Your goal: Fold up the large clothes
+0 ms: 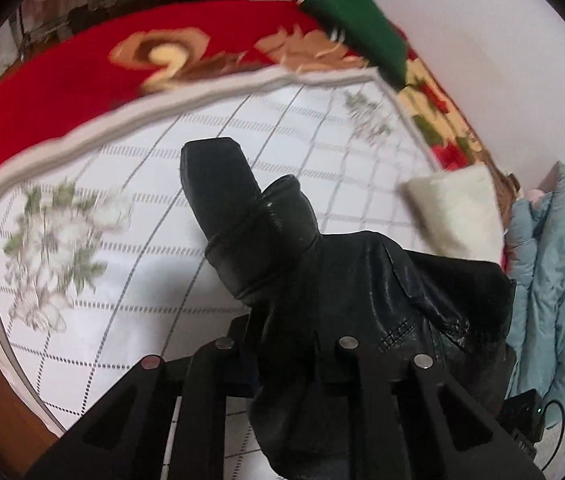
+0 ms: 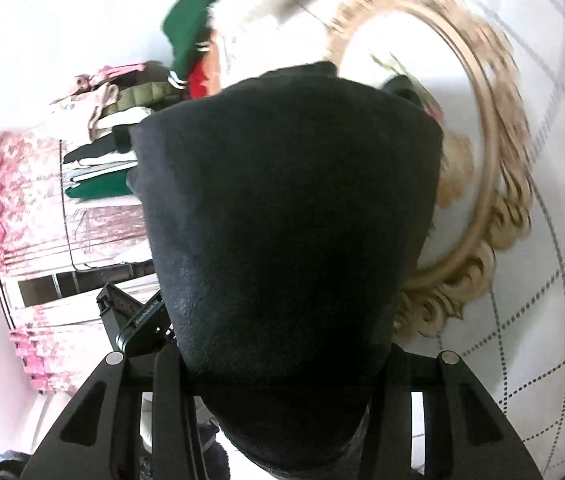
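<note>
A black leather jacket [image 1: 322, 280] hangs from my left gripper [image 1: 286, 344], which is shut on it above the bed; a sleeve sticks up ahead of the fingers. In the right wrist view the same black jacket [image 2: 286, 220] fills the middle, its matte lining facing the camera. My right gripper [image 2: 282, 364] is shut on it, and the garment hides the fingertips. The jacket is lifted off the white checked bedspread [image 1: 122, 240].
A red floral blanket [image 1: 62, 92], a green garment [image 1: 358, 32], a cream cloth [image 1: 458, 216] and a light blue padded coat [image 1: 554, 272] lie around the bed. A rack of stacked clothes [image 2: 102, 140] and pink curtains [image 2: 22, 200] stand at left.
</note>
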Available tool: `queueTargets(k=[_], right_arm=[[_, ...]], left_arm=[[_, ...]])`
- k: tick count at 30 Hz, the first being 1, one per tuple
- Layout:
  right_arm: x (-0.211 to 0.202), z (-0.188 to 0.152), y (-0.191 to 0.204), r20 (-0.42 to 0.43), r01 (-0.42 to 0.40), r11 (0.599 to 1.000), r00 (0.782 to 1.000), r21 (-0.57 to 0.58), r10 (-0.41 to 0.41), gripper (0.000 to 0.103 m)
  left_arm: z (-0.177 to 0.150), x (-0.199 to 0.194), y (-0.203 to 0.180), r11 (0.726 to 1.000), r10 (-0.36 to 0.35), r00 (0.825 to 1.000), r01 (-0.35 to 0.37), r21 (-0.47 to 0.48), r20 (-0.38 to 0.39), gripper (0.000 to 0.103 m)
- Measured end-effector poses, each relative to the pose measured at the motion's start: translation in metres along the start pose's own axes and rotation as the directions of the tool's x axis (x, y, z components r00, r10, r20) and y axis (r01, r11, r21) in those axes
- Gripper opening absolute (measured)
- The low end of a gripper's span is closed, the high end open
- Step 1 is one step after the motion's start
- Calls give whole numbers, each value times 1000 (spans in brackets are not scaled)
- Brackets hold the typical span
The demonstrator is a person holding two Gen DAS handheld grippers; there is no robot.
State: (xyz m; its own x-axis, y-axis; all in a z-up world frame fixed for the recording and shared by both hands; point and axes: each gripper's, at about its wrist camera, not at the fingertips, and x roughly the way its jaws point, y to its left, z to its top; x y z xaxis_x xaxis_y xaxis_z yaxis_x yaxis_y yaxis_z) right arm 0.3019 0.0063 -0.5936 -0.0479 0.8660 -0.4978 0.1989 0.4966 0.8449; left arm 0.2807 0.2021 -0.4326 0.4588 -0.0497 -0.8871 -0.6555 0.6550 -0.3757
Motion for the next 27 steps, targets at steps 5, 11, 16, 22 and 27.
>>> queueTargets(k=[5,11,16,22,27], right_arm=[[-28,44,60,1,-17,998,1000,-58,17,45],[-55,137,147,5,-57,986,998,-159,59,45],[-80,248,191,0,-110,968,994,-224,113,45],[-113,389,141,-5,-59,982,998,-177,59,45],[-134,470,67,-33,84,994,996,-65,-86,48]], left_arm=[[44,-22,-48,999,-25,999,23,31,41,14],[109,-32,-120,997,-70,989,66,35,128,14],[158,-6,-191,992,-117,973,105,71,198,14],[157,113,-261,984,-149,982,135,120,119,14],[115,217,-283,979,-58,997,65,194,-41,15]])
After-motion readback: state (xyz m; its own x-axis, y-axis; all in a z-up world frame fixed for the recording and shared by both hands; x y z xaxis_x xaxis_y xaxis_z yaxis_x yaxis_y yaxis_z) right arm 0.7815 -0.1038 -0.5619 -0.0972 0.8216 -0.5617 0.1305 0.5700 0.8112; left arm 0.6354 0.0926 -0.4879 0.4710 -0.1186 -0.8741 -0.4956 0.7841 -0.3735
